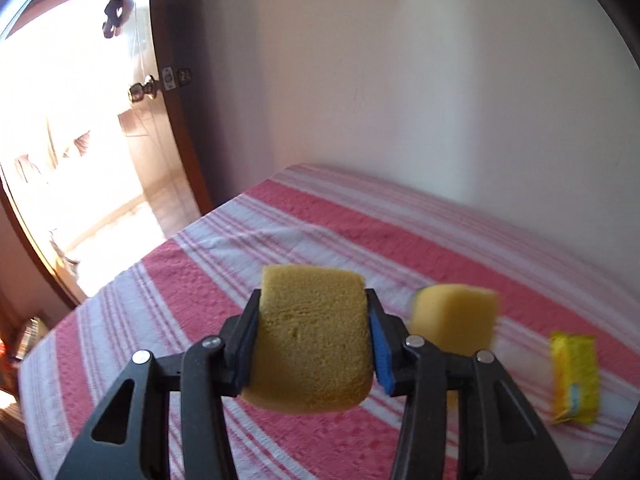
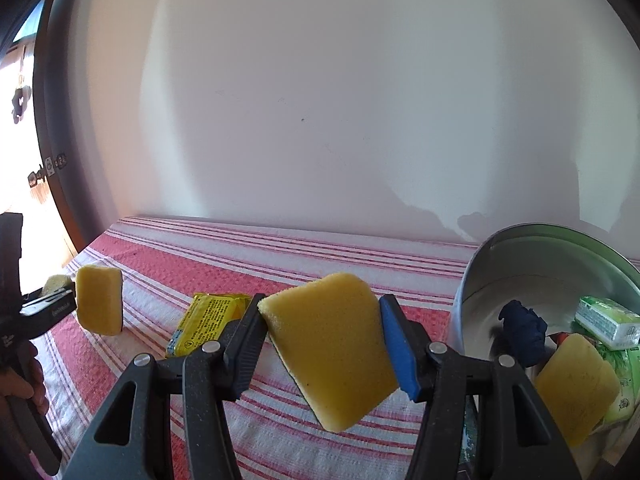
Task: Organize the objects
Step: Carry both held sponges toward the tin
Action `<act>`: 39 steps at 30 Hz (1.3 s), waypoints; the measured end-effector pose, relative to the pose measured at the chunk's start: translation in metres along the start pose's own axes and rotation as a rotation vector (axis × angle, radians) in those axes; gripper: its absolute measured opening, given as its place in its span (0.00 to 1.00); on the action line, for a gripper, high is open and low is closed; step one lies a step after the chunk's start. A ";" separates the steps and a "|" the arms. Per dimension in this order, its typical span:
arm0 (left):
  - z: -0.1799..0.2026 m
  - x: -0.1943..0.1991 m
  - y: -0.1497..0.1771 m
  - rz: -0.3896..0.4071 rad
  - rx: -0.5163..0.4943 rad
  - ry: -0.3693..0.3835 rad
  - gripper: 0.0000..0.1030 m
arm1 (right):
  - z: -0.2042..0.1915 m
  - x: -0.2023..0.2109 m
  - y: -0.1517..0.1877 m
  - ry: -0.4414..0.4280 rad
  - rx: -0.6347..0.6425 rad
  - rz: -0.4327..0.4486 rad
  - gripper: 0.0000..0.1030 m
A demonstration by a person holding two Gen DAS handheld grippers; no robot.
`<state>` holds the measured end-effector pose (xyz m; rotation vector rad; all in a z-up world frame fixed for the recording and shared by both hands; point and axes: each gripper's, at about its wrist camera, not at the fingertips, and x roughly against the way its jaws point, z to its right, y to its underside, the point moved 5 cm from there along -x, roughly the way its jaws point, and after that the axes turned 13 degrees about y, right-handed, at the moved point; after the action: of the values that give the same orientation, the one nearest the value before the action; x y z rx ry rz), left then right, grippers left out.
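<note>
My left gripper is shut on a yellow sponge and holds it above the pink-and-white striped bedcover. To its right a second yellow sponge stands on edge on the cover, and a yellow packet lies further right. My right gripper is shut on another yellow sponge, which sits tilted between the pads. In the right wrist view the standing sponge is at the left, with the left gripper just beside it. The yellow packet lies behind the right gripper's left finger.
A metal basin at the right holds a dark blue cloth, a green-and-white packet and one more yellow sponge. A white wall backs the bed. An open wooden door stands at the left.
</note>
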<state>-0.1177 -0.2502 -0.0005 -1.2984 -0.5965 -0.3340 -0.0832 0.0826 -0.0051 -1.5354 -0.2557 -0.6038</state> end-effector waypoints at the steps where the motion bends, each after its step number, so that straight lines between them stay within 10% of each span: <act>1: 0.001 0.007 -0.004 0.024 0.033 0.069 0.46 | 0.001 0.002 0.000 0.004 -0.001 0.009 0.57; 25: 0.073 0.054 0.038 0.077 -0.090 0.312 0.46 | 0.008 0.053 0.020 0.032 0.037 0.098 0.57; 39: 0.099 0.096 0.070 0.128 -0.140 0.298 0.46 | 0.023 0.096 0.032 0.016 0.051 0.156 0.57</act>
<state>-0.0236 -0.1275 0.0147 -1.3815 -0.2398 -0.4596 0.0179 0.0834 0.0178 -1.4852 -0.1367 -0.4821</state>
